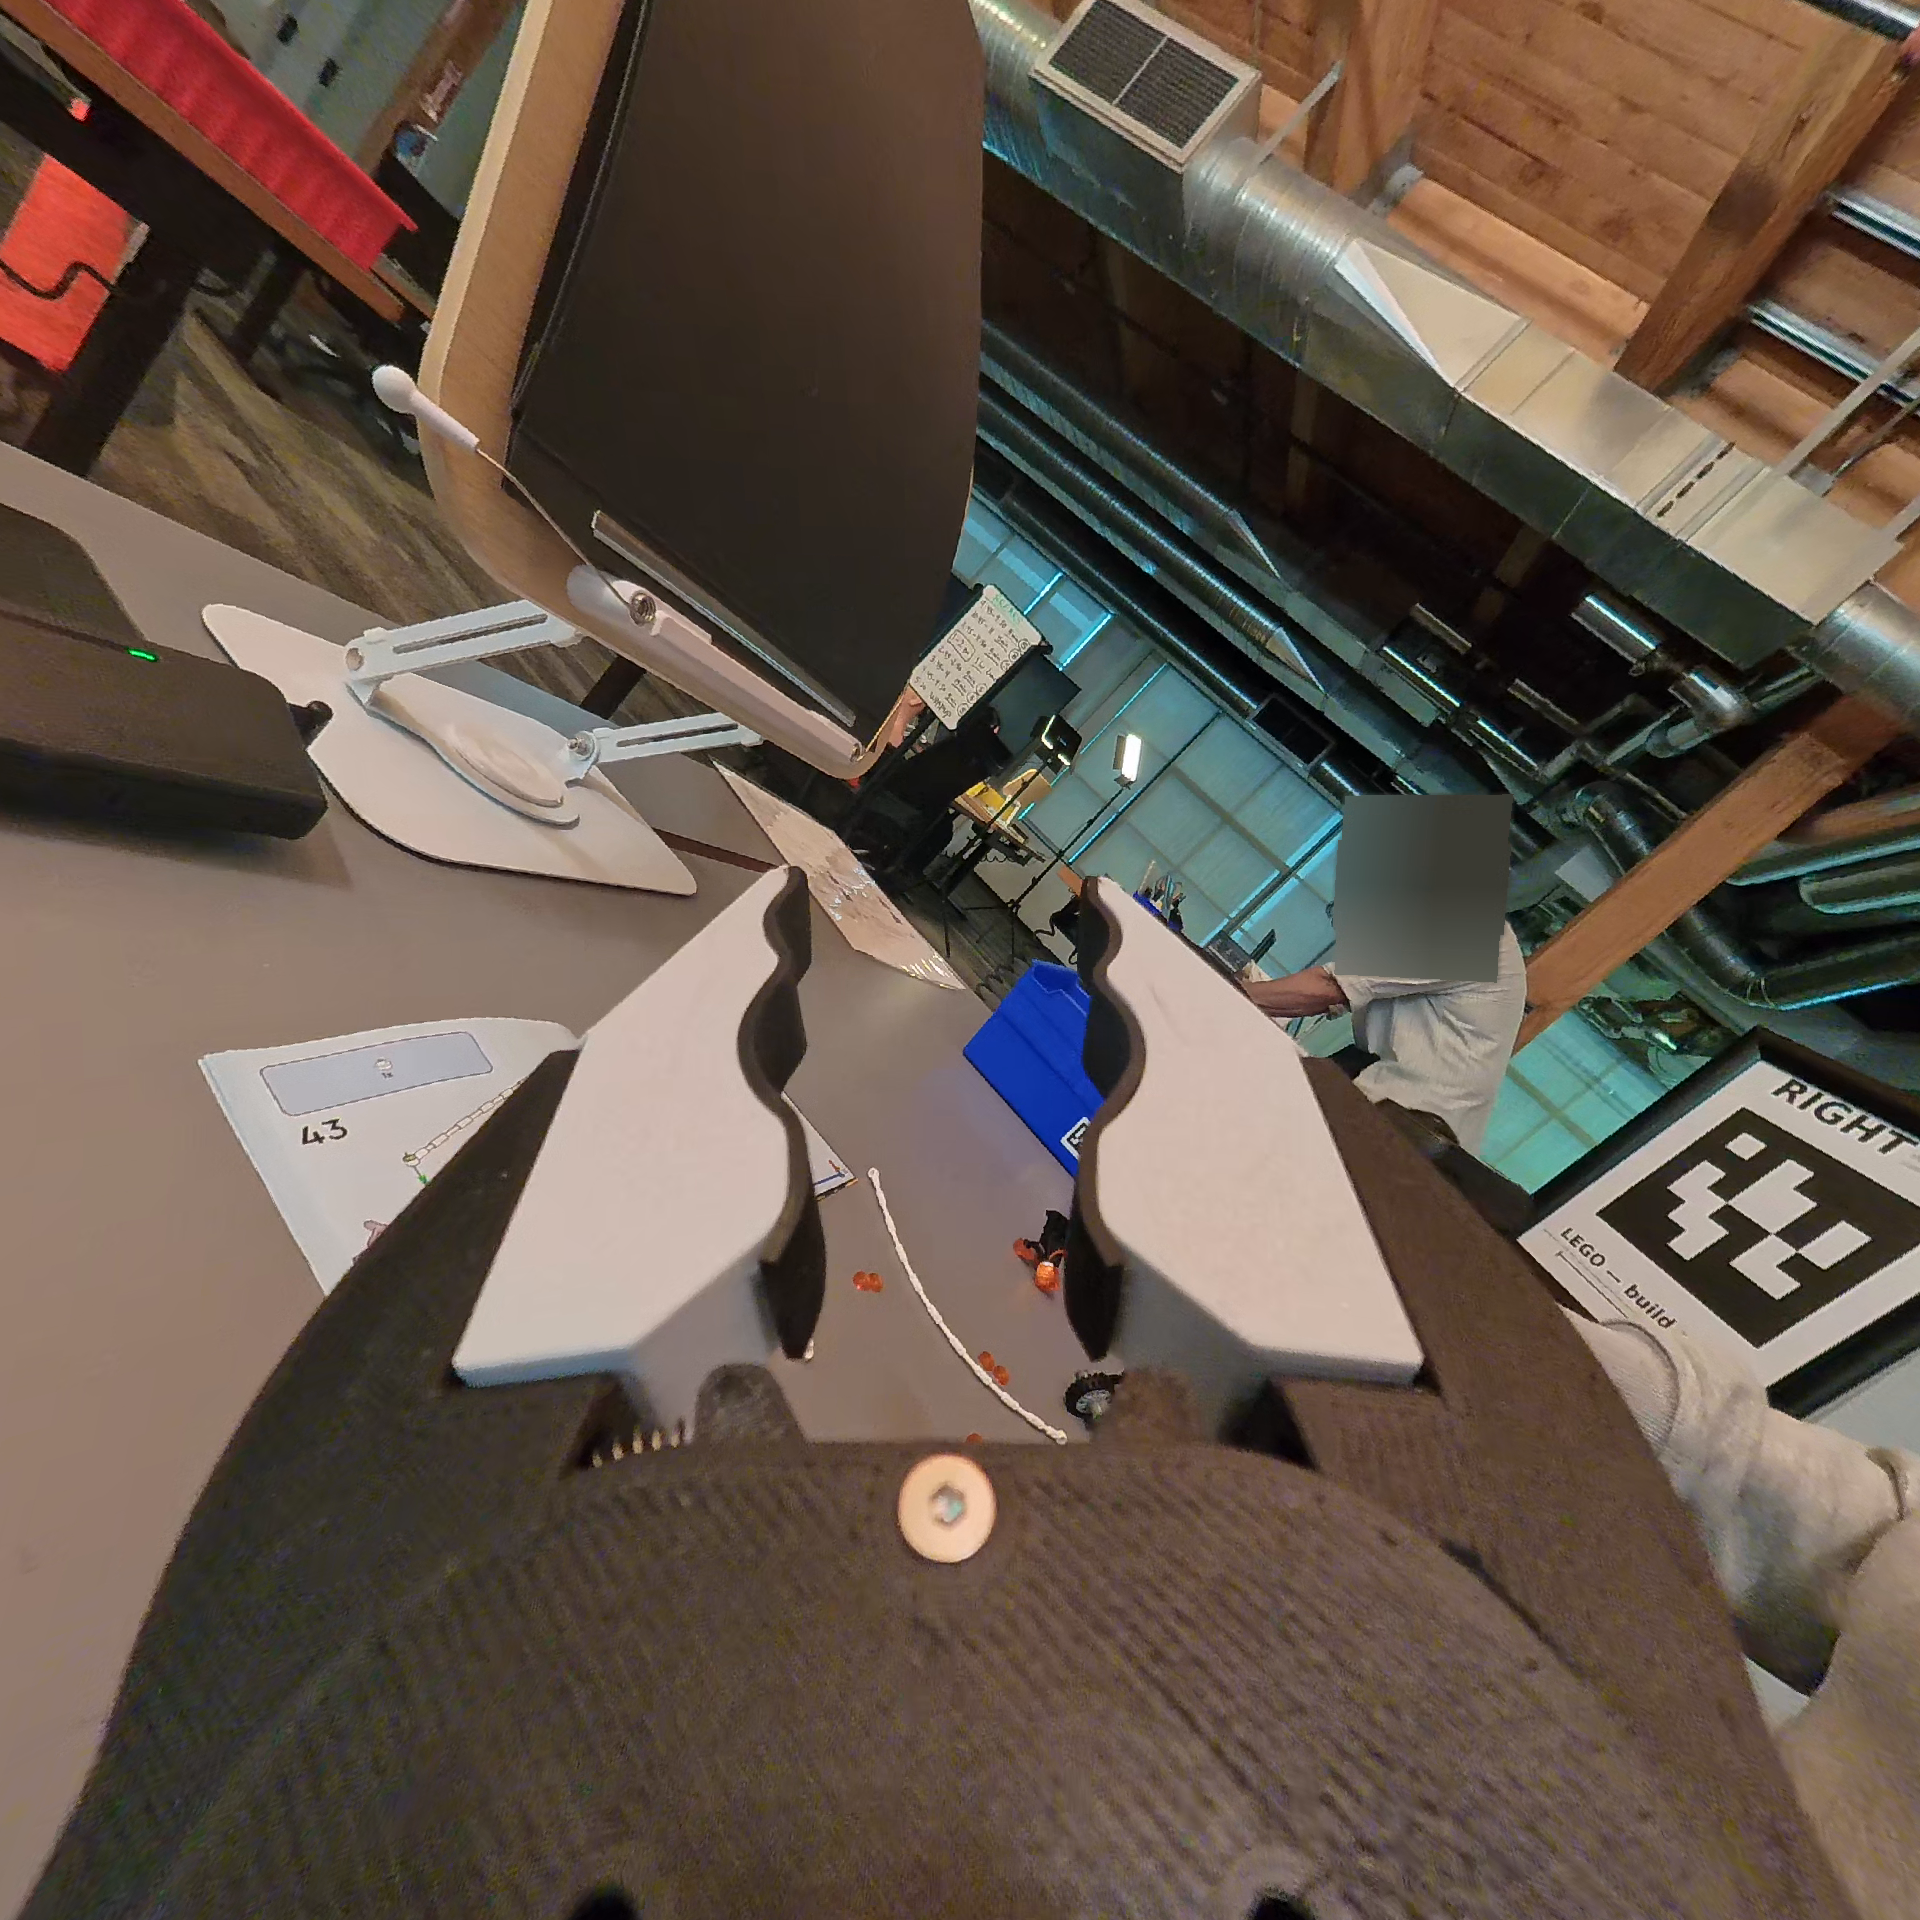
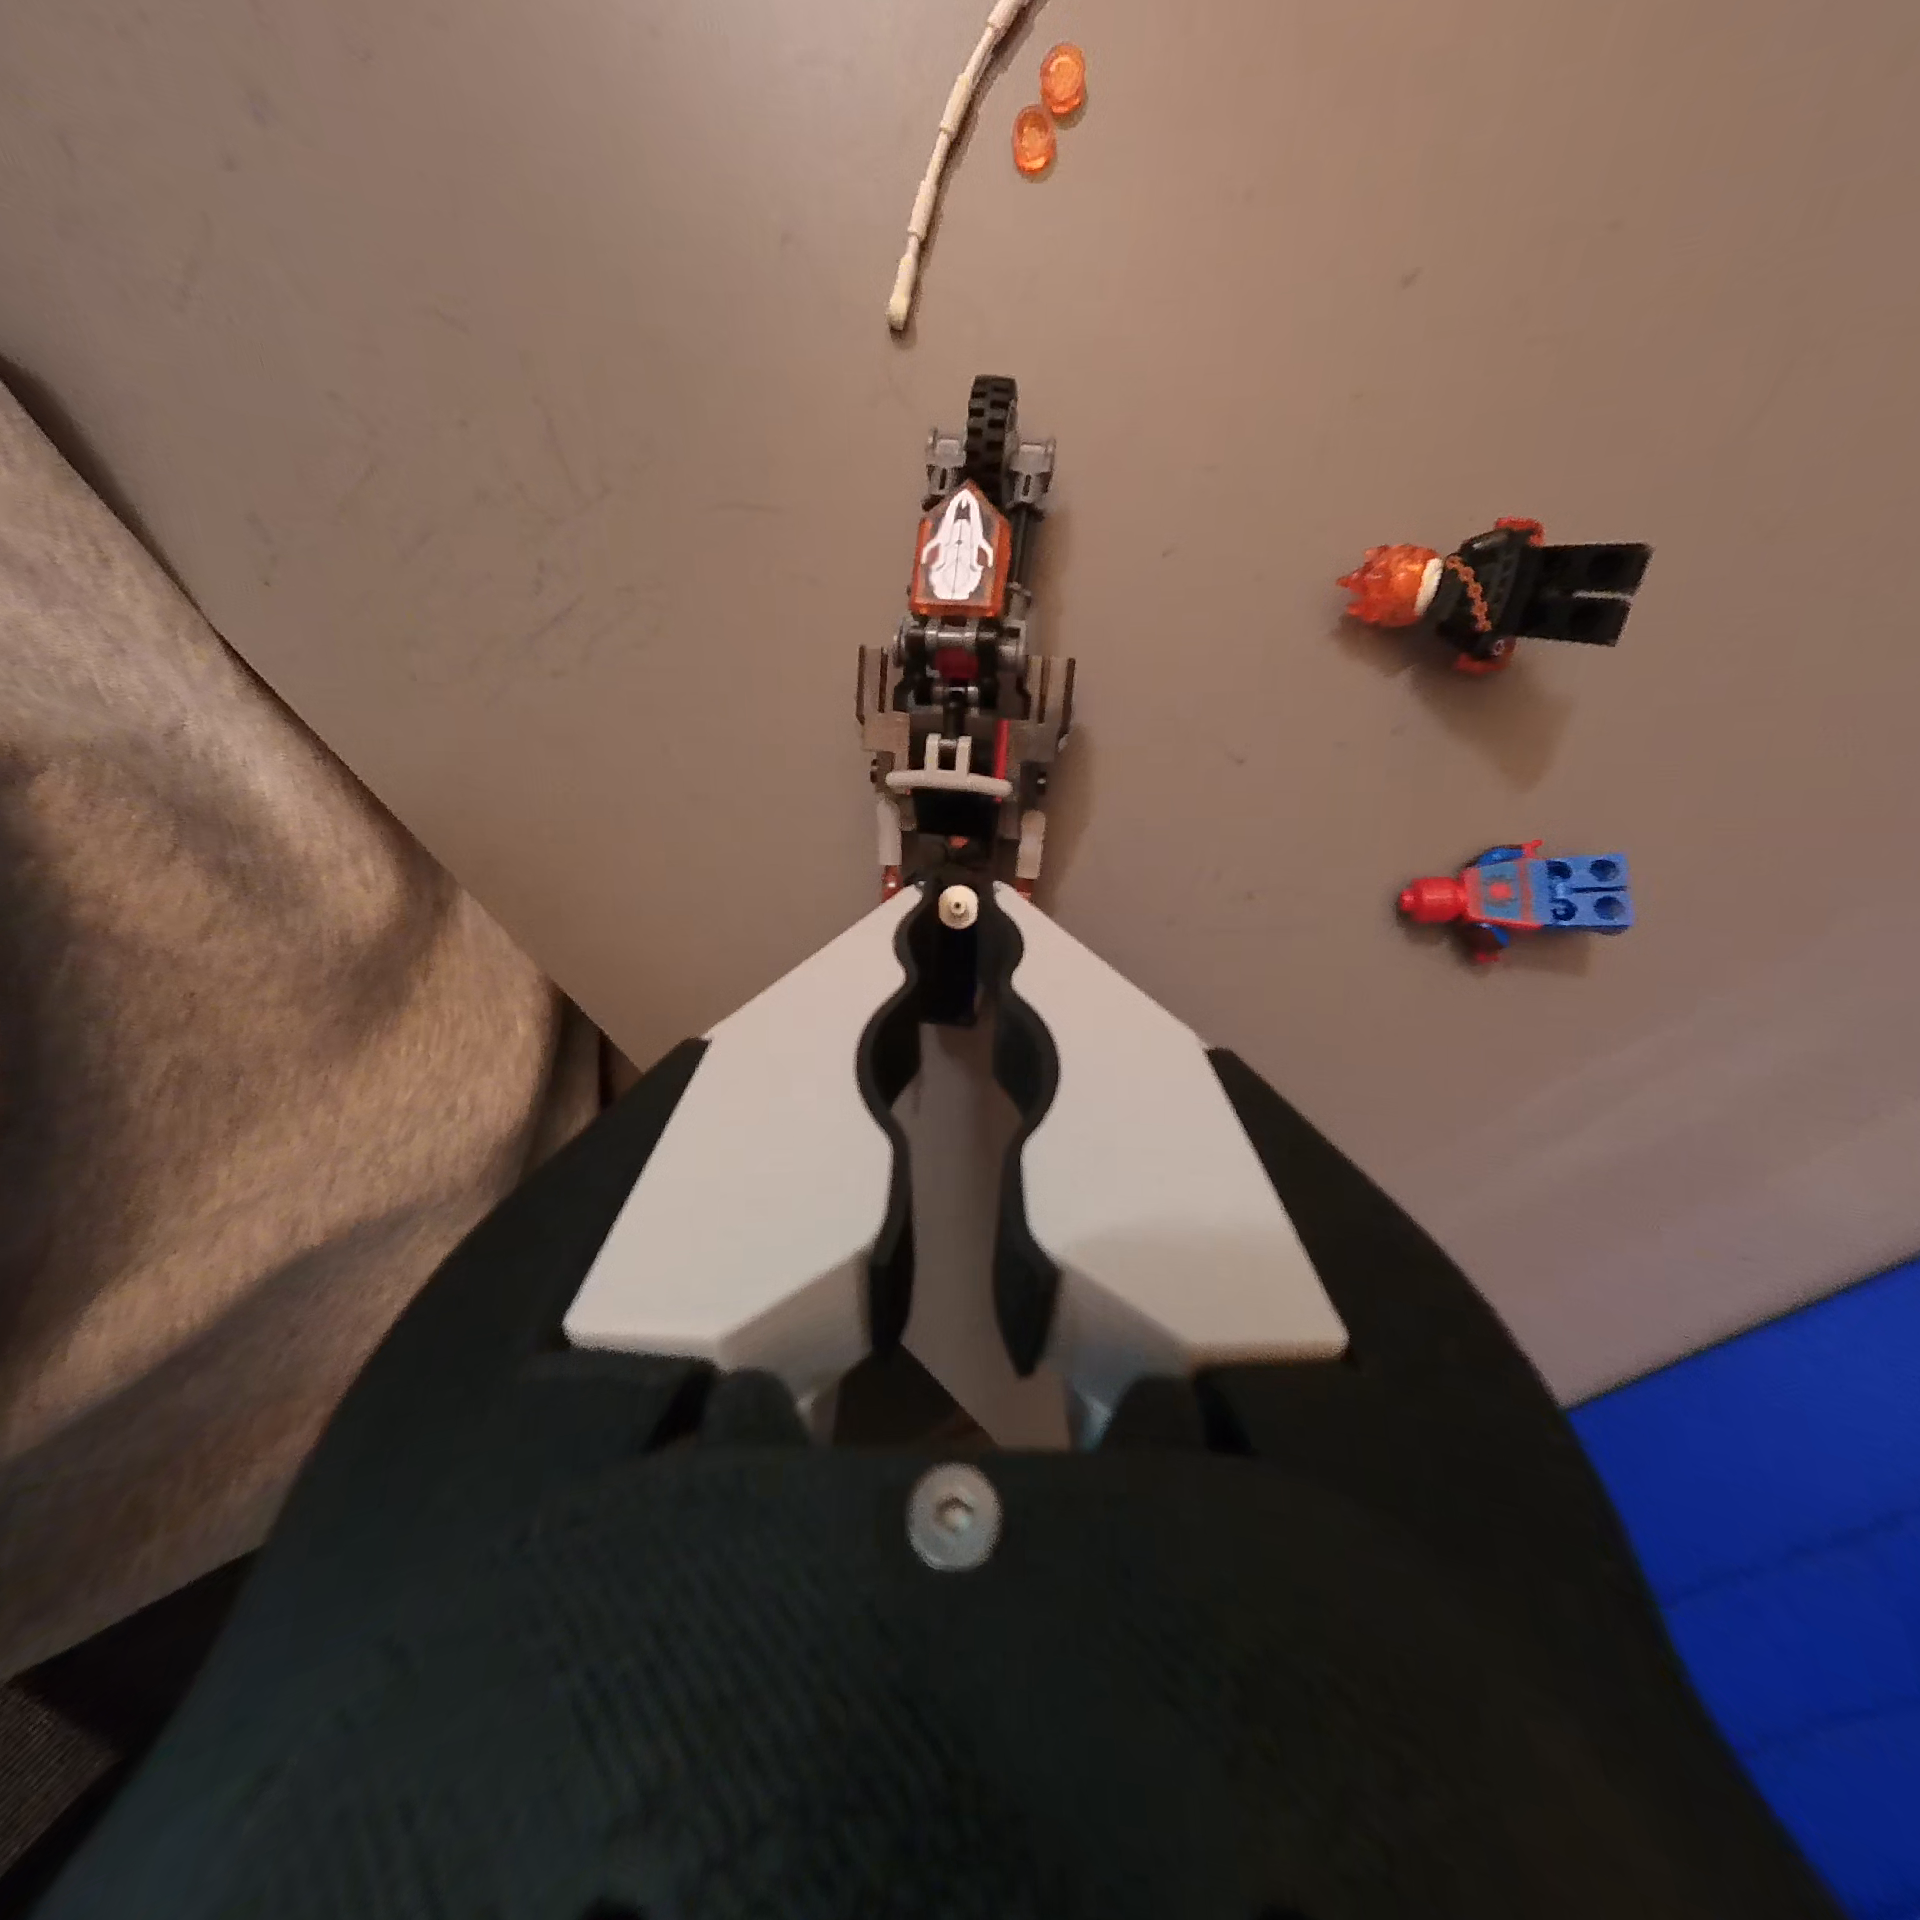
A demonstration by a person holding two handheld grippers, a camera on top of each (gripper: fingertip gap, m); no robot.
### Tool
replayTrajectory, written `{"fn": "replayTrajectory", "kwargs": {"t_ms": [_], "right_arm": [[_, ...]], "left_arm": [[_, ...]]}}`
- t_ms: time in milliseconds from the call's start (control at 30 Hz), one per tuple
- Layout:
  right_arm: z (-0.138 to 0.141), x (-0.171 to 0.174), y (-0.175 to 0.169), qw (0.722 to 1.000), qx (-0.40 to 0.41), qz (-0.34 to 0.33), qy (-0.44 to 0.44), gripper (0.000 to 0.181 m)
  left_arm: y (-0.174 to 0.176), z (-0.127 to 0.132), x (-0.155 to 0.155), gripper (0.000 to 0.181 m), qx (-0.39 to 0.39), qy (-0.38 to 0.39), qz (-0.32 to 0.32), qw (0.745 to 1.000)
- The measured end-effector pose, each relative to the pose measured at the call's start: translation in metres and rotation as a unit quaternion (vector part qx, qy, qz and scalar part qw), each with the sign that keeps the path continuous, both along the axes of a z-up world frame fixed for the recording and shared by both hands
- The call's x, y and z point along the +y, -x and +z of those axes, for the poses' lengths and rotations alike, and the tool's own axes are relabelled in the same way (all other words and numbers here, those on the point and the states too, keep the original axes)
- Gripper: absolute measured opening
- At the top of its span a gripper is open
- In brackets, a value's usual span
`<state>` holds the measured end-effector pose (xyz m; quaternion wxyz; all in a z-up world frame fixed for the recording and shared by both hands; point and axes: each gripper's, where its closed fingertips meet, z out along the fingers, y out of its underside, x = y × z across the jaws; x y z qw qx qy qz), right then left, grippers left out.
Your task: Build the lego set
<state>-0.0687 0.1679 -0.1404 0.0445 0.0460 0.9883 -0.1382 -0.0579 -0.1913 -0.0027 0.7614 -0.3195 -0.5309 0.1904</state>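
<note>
A black and grey lego motorcycle (image 2: 966,644) with an orange shield plate and a black front wheel points away from me on the grey table (image 2: 416,416). My right gripper (image 2: 951,920) is shut on its rear end, and a small white stud shows at the fingertips. My left gripper (image 1: 940,904) is open and empty, held above the table. Below it lie a white chain (image 1: 935,1309), orange studs (image 1: 868,1280) and a small black wheel (image 1: 1091,1387). The chain (image 2: 945,177) and two orange studs (image 2: 1049,104) also show in the right wrist view.
A flame-headed black minifigure (image 2: 1496,592) and a red and blue minifigure (image 2: 1517,899) lie to the right of the motorcycle. A blue bin (image 1: 1039,1049) (image 2: 1766,1507), an instruction booklet (image 1: 343,1132), a white screen stand (image 1: 468,748) and a black device (image 1: 125,727) sit on the table. Grey cloth (image 2: 208,987) lies at left. The grippers' ends are close to 40 centimeters from one another. The right tips stand about 12 centimeters off the chain (image 2: 945,177).
</note>
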Motion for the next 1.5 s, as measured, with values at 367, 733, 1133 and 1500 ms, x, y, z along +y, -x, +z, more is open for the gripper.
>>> {"fn": "replayTrajectory", "kwargs": {"t_ms": [367, 733, 1133, 1500], "right_arm": [[0.001, -0.004, -0.001, 1.000, 0.018, -0.011, 0.014, 0.005], [0.002, -0.005, -0.002, 0.999, 0.025, -0.013, 0.015, 0.015], [0.014, 0.000, 0.007, 0.998, 0.048, -0.017, 0.026, 0.019], [0.009, 0.000, 0.004, 0.997, 0.076, 0.021, 0.002, 0.007]], "left_arm": [[0.000, 0.000, 0.000, 0.050, 0.000, 0.001, 0.000, 1.000], [0.000, 0.000, 0.001, 0.050, 0.000, 0.002, 0.000, 1.000], [0.001, 0.000, 0.002, 0.050, 0.000, 0.001, -0.002, 1.000], [0.001, 0.000, 0.002, 0.050, -0.001, 0.002, -0.002, 1.000]]}}
